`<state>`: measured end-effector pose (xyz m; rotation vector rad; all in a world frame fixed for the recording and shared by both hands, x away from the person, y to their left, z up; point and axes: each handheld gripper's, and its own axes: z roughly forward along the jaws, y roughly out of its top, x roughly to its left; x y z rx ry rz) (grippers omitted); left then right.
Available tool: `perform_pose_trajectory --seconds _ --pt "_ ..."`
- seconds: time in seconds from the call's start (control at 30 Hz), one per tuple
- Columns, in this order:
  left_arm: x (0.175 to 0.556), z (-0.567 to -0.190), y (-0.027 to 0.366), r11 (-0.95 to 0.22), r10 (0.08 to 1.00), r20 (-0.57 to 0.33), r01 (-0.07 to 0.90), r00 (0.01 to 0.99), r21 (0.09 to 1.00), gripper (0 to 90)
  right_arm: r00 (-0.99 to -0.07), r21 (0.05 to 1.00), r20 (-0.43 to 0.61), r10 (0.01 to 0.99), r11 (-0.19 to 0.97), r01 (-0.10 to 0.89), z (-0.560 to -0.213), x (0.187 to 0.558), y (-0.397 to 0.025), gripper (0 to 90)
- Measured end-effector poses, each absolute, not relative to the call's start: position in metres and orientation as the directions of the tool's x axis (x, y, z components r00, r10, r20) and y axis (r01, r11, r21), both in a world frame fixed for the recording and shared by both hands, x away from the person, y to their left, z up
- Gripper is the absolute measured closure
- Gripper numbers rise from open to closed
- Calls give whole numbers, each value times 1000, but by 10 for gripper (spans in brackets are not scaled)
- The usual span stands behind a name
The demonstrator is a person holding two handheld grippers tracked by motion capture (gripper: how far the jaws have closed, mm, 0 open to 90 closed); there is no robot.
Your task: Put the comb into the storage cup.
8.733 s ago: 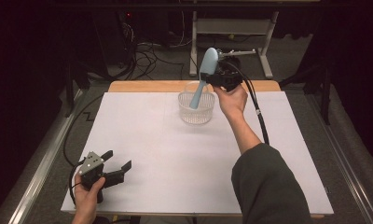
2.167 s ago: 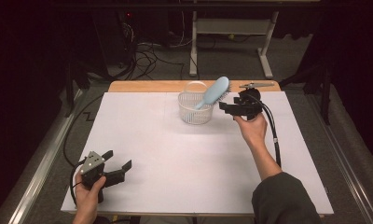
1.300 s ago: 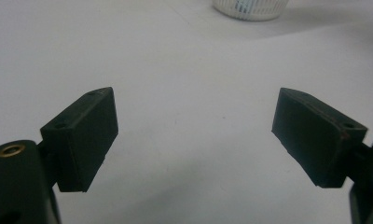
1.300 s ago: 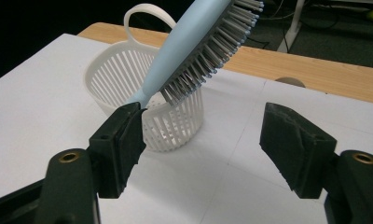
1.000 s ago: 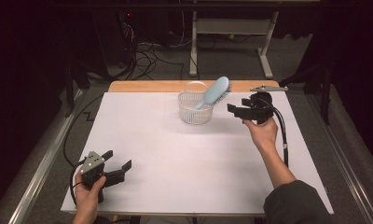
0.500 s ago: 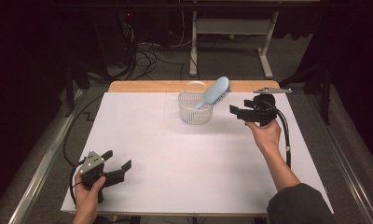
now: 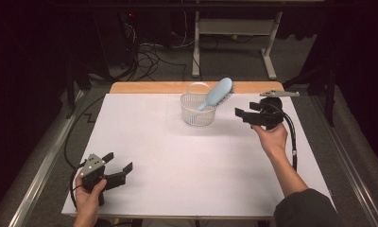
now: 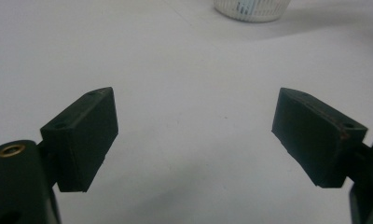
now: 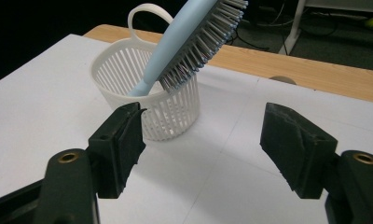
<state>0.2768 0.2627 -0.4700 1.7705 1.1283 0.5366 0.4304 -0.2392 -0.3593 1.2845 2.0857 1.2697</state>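
Near the desk's (image 7: 177, 189) front left corner, a hand (image 7: 88, 201) is holding the left gripper (image 7: 117, 166) low over the white surface, its jaws standing wide apart with nothing between them; in the left gripper view the same gripper (image 8: 194, 135) is facing bare white desk, with the base of the basket (image 8: 252, 9) just showing at the top edge. Farther back, toward the desk's right edge, the other hand (image 7: 271, 139) is raising the right gripper (image 7: 239, 115) (its cable is looping down along the forearm), and its jaws are likewise spread wide and gripping nothing. In the right gripper view this gripper (image 9: 201, 140) is pointing at the basket (image 9: 147, 98), close to it but apart from it. The white slatted basket (image 7: 198, 112) is standing near the middle of the desk's far edge, its loop handle rising behind. A light blue hairbrush (image 7: 216, 93) is sitting in it handle-down, leaning on the rim, its bristled head (image 9: 201, 39) sticking out and tilting toward the right edge.
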Motion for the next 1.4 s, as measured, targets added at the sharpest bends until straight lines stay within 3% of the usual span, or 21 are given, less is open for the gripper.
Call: perform_pose_trajectory --seconds 1.4 --pt "277 -470 263 -138 870 -115 461 479 877 153 -511 853 140 848 160 498 -362 413 -258 303"
